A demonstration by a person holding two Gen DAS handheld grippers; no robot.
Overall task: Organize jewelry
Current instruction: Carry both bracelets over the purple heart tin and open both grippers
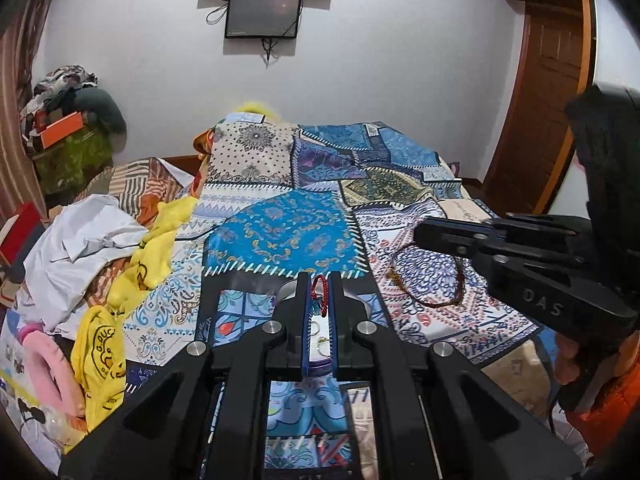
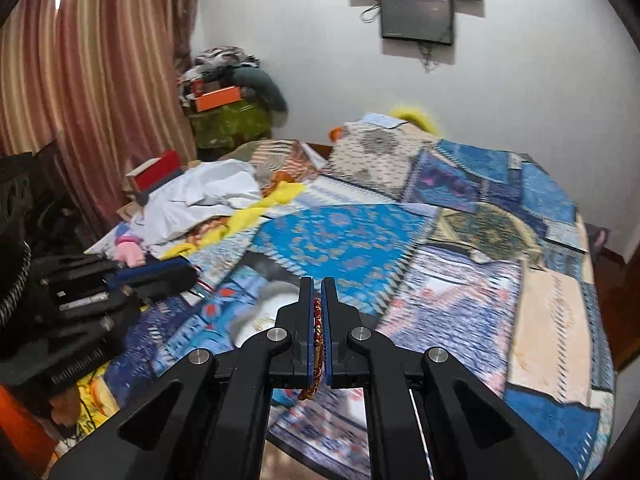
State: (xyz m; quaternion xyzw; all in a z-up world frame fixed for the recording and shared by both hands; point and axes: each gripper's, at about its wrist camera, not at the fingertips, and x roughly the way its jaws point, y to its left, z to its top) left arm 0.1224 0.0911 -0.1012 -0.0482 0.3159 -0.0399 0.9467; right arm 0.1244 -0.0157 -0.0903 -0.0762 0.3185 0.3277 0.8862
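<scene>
The patchwork bedspread filled both views, a smooth printed cotton of blue paisley and dotted cream panels, flat across the bed. At its left edge lay a rumpled heap: white cloth and a crinkled yellow garment. My right gripper was clenched on a beaded cord bracelet, red and gold, pinched between the blue pads; its loop dangled above the spread, visible only from the left wrist camera. My left gripper was clamped on a twisted red cord with a teal bit beneath. Only that view caught small gold rings on something white below the fingers; the right wrist view was blurred there.
</scene>
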